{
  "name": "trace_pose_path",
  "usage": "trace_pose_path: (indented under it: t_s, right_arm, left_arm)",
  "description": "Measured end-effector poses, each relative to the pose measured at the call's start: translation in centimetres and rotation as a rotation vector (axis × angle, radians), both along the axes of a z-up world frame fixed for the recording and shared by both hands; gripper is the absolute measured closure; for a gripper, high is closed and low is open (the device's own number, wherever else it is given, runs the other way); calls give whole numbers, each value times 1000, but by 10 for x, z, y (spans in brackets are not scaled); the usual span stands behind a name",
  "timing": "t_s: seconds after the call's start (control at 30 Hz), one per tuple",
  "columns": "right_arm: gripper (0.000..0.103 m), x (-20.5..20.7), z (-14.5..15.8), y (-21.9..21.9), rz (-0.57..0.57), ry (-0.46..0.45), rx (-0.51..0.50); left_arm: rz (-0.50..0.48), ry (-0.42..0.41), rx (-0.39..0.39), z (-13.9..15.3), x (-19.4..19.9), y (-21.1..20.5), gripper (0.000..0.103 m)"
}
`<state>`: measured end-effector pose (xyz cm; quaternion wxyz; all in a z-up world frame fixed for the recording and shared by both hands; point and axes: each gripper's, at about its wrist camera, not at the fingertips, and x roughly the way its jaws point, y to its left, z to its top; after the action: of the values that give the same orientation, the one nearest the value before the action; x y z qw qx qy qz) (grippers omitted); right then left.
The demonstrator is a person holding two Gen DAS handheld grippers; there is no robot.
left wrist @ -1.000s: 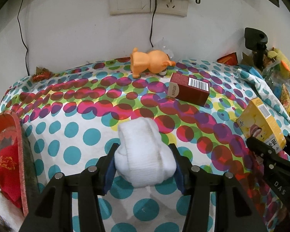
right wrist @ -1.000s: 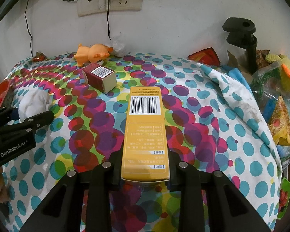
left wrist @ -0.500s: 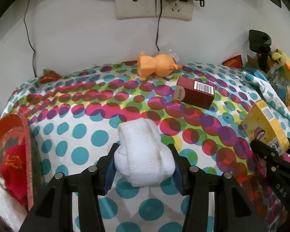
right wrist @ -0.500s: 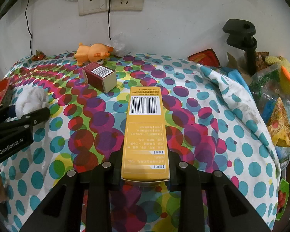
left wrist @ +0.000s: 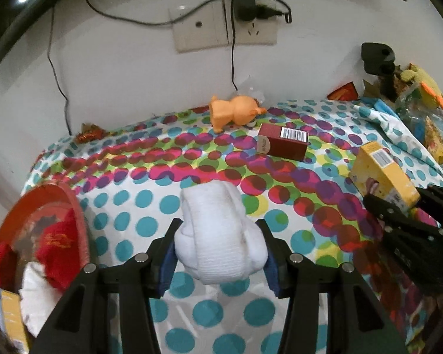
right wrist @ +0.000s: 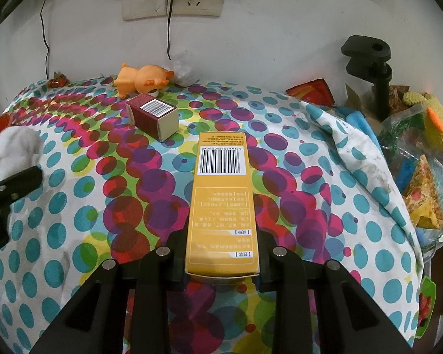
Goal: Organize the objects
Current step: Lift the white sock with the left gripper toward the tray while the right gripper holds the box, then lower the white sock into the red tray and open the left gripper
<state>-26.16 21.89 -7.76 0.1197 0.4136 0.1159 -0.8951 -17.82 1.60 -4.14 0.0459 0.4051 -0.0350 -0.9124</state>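
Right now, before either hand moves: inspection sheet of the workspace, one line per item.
Surface: polka-dot cloth covering the table, rumpled at the right edge.
Job's things: white rolled sock in the left tongs; yellow box in the right tongs; maroon box and orange toy pig lying free near the wall.
Clutter: red basket at left holding red and white fabric; snack bags at right.
Grippers: both shut on their loads.
Cables: black cords hanging from the wall sockets.
Surroundings: white wall; black clamp stand.
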Motion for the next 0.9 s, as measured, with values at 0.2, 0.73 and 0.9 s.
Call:
trace_pose_path:
  t_s: [0.2, 0.73, 0.9]
  right_arm:
    - [75, 1, 0, -1, -1, 2, 5]
    - [75, 0, 0, -1, -2, 3, 7]
    - [75, 0, 0, 0, -2, 5, 13]
  left_arm:
    - [-13, -23, 13, 9, 18, -4, 53]
    - [6, -13, 59, 44, 67, -60, 53]
    - [64, -7, 68, 51, 75, -97, 53]
